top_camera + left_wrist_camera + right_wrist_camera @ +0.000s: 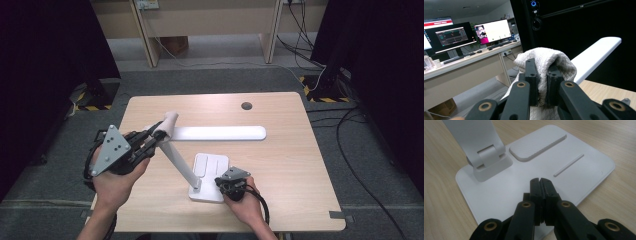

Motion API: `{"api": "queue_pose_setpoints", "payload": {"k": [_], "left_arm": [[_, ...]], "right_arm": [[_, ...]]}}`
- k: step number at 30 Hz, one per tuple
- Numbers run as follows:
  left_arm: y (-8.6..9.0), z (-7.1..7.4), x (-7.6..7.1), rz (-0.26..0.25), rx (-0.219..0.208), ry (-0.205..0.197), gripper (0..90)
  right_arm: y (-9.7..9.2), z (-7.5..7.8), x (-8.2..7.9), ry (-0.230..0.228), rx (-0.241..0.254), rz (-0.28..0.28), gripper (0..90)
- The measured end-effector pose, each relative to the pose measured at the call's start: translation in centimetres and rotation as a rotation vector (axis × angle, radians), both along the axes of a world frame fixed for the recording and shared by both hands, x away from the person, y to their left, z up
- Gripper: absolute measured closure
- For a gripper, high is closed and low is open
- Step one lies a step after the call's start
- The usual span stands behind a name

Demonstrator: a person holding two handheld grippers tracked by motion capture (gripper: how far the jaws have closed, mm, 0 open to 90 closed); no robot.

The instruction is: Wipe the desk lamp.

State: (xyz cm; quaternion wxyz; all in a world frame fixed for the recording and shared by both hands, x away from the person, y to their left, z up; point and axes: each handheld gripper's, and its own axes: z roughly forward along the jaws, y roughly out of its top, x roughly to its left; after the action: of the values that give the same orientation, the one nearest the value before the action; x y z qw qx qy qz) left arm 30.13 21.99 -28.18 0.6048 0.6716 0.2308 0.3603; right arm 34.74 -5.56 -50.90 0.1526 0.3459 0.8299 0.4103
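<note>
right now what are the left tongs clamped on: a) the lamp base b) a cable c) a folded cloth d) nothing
c: the left tongs pinch a pale folded cloth at the lamp's joint, while the right tongs, shut and empty, rest on the lamp's base.
</note>
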Motion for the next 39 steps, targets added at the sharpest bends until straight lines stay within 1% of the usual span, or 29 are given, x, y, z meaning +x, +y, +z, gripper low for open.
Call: {"api": "queue_pose_setpoints", "payload": {"k": [10,21,29,39], "left_arm": [[-1.1,-0.4,0.0,-0.009,-0.013,0.011,83.0],[-1.6,-0.6,0.0,-0.005,-0.036,0.013,82.9],[-2.4,-0.5,0.0,-0.020,-0.016,0.010,82.9],[-3.3,-0.5,0.0,-0.029,-0.010,0.005,83.0]], "right_arm": [[0.0,0.0,0.0,-0.001,0.001,-0.001,89.0],[0.0,0.0,0.0,-0.001,0.003,-0.003,89.0],[0.0,0.0,0.0,-0.002,0.003,-0.002,89.0],[0.0,-0.1,-0.1,-0.004,0.008,-0.006,89.0]]}}
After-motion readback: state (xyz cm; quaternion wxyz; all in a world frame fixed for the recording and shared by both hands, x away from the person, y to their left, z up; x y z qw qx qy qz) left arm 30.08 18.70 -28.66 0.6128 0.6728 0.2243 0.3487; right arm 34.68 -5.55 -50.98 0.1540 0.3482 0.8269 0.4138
